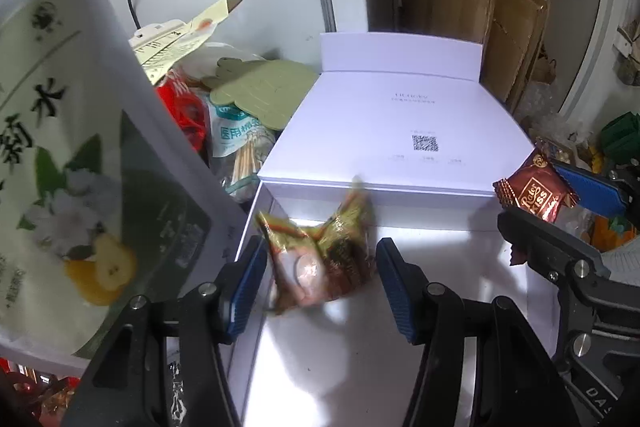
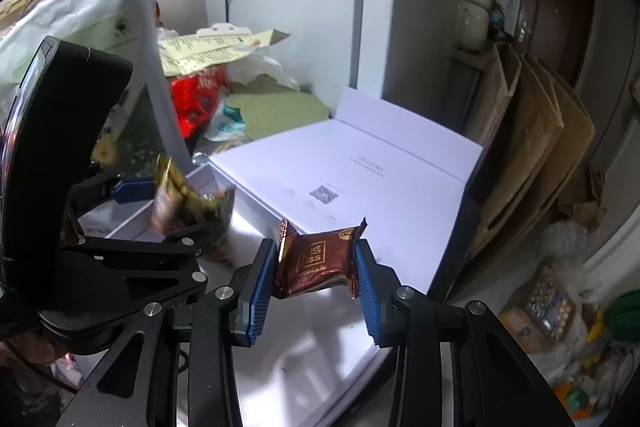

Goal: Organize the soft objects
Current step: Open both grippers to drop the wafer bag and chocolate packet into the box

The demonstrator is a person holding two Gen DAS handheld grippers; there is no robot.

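Note:
A gold-and-red snack packet point(image 1: 320, 251) hangs between the blue pads of my left gripper point(image 1: 320, 279), which is shut on it, just above the inside of an open white box point(image 1: 360, 359). The box's lid point(image 1: 400, 115) lies folded back behind it. In the right wrist view the same packet point(image 2: 176, 191) is blurred in the left gripper point(image 2: 172, 207). My right gripper point(image 2: 316, 275) is shut on a brown chocolate packet point(image 2: 316, 263) over the box's near right part. That brown packet point(image 1: 536, 193) also shows at the right of the left wrist view.
A tall white pouch with a pear print point(image 1: 80, 147) stands close on the left. Behind it lies a pile: a red packet point(image 1: 184, 107), a green mat point(image 1: 260, 87) and a bag of cotton swabs point(image 1: 240, 143). Flattened cardboard point(image 1: 480, 27) leans at the back right.

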